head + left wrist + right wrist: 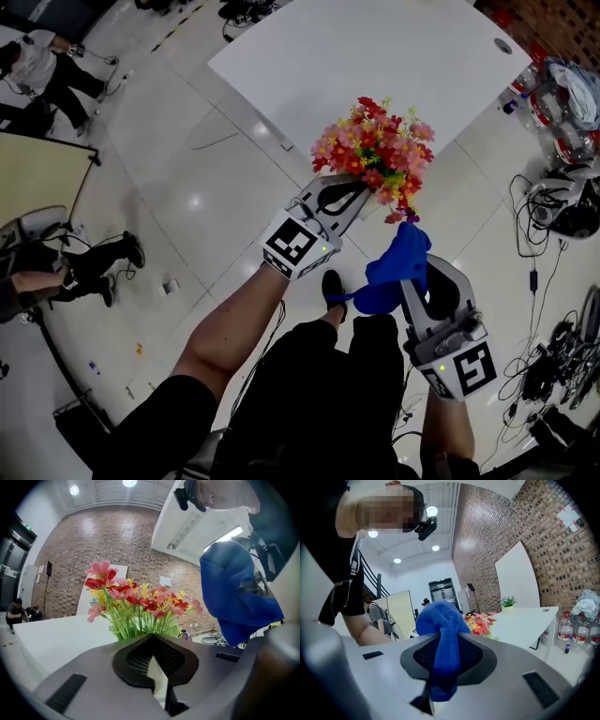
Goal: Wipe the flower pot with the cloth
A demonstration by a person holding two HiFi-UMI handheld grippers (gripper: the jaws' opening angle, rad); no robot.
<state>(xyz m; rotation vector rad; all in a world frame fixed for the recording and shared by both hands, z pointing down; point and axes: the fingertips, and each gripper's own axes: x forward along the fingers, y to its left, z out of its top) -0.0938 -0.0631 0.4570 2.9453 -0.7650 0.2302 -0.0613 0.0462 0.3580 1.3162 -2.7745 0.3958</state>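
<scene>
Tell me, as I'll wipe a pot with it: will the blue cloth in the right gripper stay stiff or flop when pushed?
Probably floppy: the blue cloth bunches above the shut jaws of the right gripper and droops below them. Likely light, since that one pinch carries it. Its fuzzy pile should drag rather than slip.

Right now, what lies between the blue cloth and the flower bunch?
Nothing. In the head view the blue cloth hangs close beside the flower bunch, and only the floor shows behind the narrow gap.
</scene>
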